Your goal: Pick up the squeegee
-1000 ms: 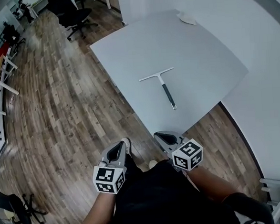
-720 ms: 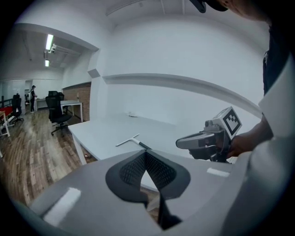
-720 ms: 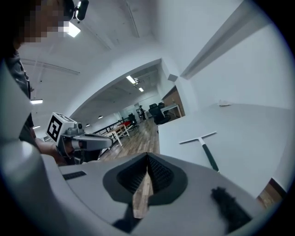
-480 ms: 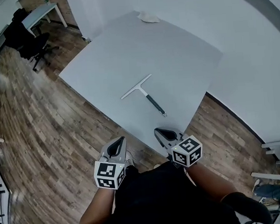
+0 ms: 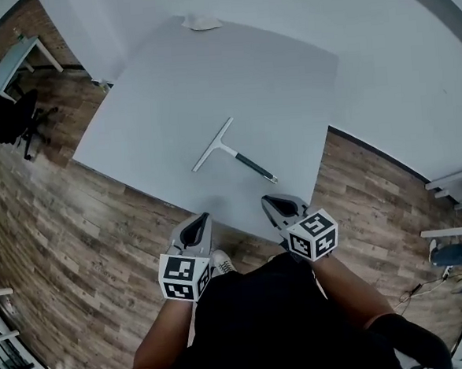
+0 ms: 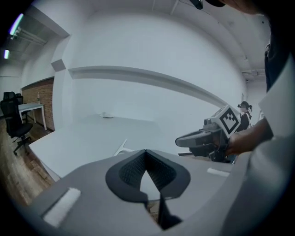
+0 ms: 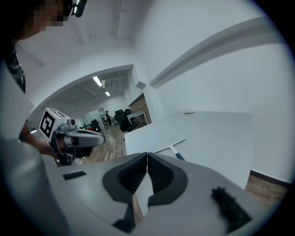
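**Both grippers shut, short of the squeegee**

The fingers of the left gripper and right gripper are pressed together with nothing between them. Both hang at the near edge of the surface. The squeegee lies flat ahead, its handle toward the right gripper. That probably favours a right-hand grasp once those fingers open.

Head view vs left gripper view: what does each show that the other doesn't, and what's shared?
Head view only: the squeegee whole, dark handle included, and the person's shoe. Left gripper view only: the left gripper seen along its ribbed pads, closed with nothing between them. Both: the table, the squeegee's white blade, the right gripper.
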{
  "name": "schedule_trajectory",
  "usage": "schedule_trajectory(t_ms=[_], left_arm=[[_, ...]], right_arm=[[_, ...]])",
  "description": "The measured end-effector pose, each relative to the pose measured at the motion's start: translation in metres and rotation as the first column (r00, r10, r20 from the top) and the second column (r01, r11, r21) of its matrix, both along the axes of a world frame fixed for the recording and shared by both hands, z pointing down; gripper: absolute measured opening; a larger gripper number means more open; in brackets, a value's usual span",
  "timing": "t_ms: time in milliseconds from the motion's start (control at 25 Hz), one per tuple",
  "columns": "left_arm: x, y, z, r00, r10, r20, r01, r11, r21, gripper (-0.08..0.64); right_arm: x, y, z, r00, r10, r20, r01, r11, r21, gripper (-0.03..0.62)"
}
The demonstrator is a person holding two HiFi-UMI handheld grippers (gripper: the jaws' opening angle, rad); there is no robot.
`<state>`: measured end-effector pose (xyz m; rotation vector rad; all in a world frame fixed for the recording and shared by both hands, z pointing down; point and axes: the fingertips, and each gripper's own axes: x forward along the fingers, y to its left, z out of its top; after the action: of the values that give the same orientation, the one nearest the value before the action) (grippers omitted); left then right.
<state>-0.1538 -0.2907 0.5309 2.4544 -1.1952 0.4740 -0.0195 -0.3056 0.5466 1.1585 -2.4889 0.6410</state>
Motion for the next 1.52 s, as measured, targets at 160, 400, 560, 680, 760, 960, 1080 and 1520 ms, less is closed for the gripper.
schedule_trajectory(t_ms=[160,400,560,680,760,960,1080,1520], left_arm=[[0.007,-0.018,0.006,0.997,0.073,0.0,-0.073,0.997,0.014,0.006],[0.011,-0.031,0.025,0.994,0.103,0.019,-0.103,0.994,-0.022,0.006],[0.009,-0.04,0.036,0.998,0.054,0.014,-0.053,0.997,-0.055,0.006],[0.007,-0.037,0.042,1.0,0.025,0.018,-0.024,0.997,-0.067,0.006],[0.008,-0.035,0.047,0.999,0.013,0.03,-0.011,0.997,-0.074,0.006],[0.002,-0.029,0.057,0.999,-0.032,0.032,0.035,0.993,-0.116,0.006],[-0.005,-0.024,0.061,0.998,-0.054,0.034,0.058,0.99,-0.132,0.006],[-0.046,-0.025,0.059,0.984,-0.173,0.039,0.176,0.976,-0.128,0.006]], right_arm=[[0.016,-0.022,0.016,0.992,0.062,-0.106,-0.059,0.998,0.03,0.006],[0.028,-0.058,0.067,0.961,0.016,-0.277,-0.019,1.0,-0.008,0.018],[0.03,-0.093,0.105,0.94,-0.03,-0.339,0.011,0.998,-0.058,0.092],[0.025,-0.119,0.126,0.919,-0.087,-0.385,0.064,0.995,-0.072,0.101],[0.024,-0.137,0.14,0.91,-0.112,-0.4,0.082,0.992,-0.092,0.107],[0.009,-0.164,0.161,0.885,-0.178,-0.43,0.131,0.982,-0.137,0.123],[-0.001,-0.168,0.169,0.866,-0.21,-0.454,0.155,0.976,-0.156,0.126],[-0.008,-0.172,0.203,0.766,-0.325,-0.554,0.211,0.942,-0.261,0.126]])
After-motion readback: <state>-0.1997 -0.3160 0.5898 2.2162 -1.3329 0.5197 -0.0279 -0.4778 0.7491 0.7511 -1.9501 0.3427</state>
